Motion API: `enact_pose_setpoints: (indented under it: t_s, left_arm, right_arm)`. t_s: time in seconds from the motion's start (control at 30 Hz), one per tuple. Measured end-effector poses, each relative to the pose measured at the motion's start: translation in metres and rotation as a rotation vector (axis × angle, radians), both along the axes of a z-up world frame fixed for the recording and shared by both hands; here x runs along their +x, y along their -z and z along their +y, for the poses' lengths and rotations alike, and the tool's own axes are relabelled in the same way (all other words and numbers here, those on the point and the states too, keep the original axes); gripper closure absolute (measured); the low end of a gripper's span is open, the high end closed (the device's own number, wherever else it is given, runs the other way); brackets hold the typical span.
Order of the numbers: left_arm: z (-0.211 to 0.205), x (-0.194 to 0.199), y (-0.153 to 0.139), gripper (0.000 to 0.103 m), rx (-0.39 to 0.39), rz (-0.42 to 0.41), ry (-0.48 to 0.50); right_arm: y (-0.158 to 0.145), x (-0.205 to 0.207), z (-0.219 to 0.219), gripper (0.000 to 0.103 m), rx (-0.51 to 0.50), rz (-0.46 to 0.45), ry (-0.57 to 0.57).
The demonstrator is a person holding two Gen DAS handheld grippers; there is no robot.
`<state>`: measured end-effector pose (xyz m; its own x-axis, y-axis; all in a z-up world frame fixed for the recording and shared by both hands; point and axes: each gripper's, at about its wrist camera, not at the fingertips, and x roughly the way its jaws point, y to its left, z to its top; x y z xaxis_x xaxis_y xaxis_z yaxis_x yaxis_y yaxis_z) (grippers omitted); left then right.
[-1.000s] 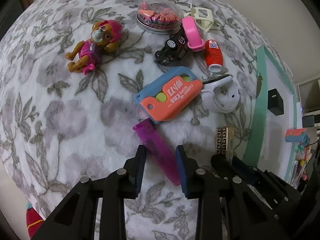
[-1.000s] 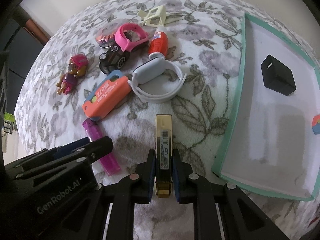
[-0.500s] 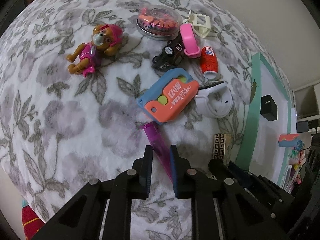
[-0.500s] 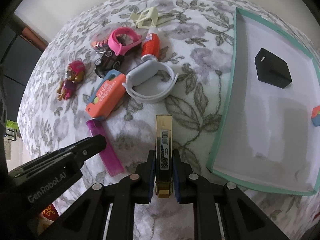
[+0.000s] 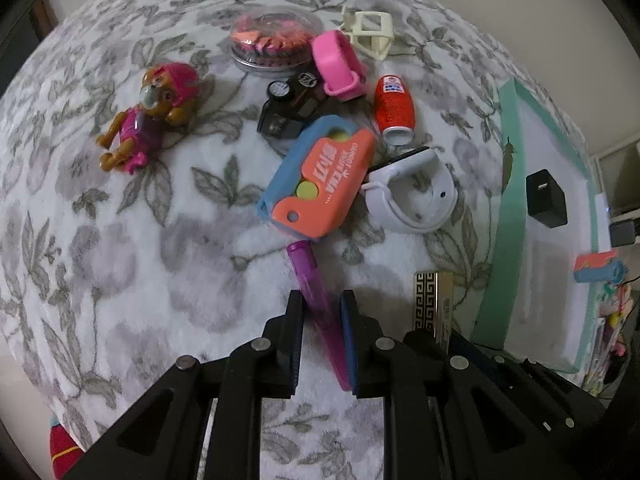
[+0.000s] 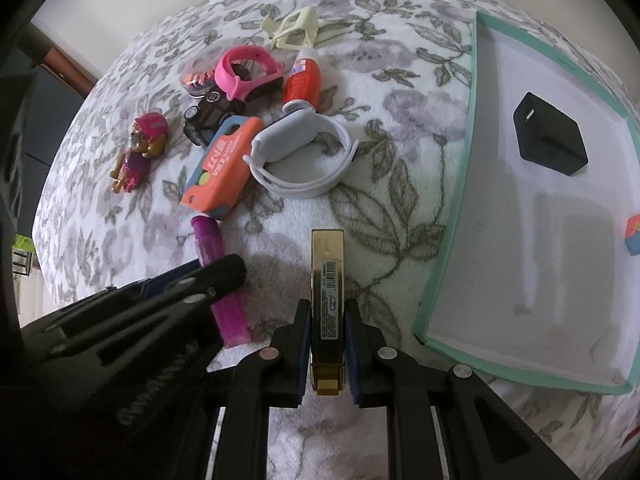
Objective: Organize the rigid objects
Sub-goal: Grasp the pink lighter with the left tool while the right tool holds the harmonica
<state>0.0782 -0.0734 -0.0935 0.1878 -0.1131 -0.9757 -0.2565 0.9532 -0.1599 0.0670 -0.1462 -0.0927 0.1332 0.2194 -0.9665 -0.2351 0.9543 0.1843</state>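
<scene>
Teal-rimmed and white inside, the shallow tray (image 6: 448,240) lies on the leaf-patterned fleece blanket (image 6: 400,92), and it holds little: a black charger cube (image 6: 550,136) near its far side and, at the edge of view, a small orange-and-blue piece (image 6: 634,236) against its right rim.

Just left of the tray's near corner the right claw (image 6: 327,350) is clamped on a gold lipstick box (image 6: 327,276). The box's long axis runs straight out along the fingers, its far end pointing away over the blanket, its barcoded face up.

Further left of the tray, the left claw (image 5: 321,332) is closed to a narrow gap around a translucent purple lighter (image 5: 316,300). The right blue pad touches the lighter's side; whether the left pad presses it I cannot tell. The lighter lies slanted between the fingers, its far end pointing toward an orange-and-blue toy knife (image 5: 320,178), which it almost touches.

Beyond that, still left of the tray, the rest sits in a loose cluster: a white smartwatch (image 5: 412,196) beside the toy knife, a red glue bottle (image 5: 394,108), a black toy car (image 5: 290,106) with a pink wristband (image 5: 338,64) over it, a clear-lidded round tin (image 5: 272,46) of pinkish bits, and a cream plastic frame (image 5: 372,34). A pink pup figurine (image 5: 150,118) lies apart, furthest from the tray.
</scene>
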Motion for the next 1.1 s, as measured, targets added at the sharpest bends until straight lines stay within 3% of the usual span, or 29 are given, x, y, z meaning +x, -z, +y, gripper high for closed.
enact_pose_setpoints:
  t_s: [0.1,0.23,0.5,0.87,0.97,1.1]
  left_arm:
    - [-0.004,0.001,-0.001,0.084,0.015,0.001,0.014]
    - [0.002,0.0,-0.001,0.084,-0.027,-0.001,-0.015]
    - [0.024,-0.008,-0.012,0.091,-0.199,-0.045,-0.055]
    - [0.016,-0.008,-0.065,0.092,-0.23,-0.217,0.011]
    - [0.012,-0.007,-0.065,0.092,-0.183,-0.21,0.025]
    - [0.016,-0.002,-0.043,0.092,-0.168,-0.139,-0.007]
  right_arm:
    - [0.0,0.0,-0.001,0.086,0.007,-0.001,0.001]
    - [0.0,-0.001,-0.002,0.086,0.003,-0.008,0.0]
    - [-0.017,-0.001,-0.007,0.086,0.07,-0.025,0.027]
    - [-0.06,0.006,-0.026,0.086,0.1,-0.116,0.08]
    - [-0.06,0.008,-0.029,0.086,0.086,-0.115,0.092]
    - [-0.051,0.009,-0.032,0.086,0.061,-0.088,0.092]
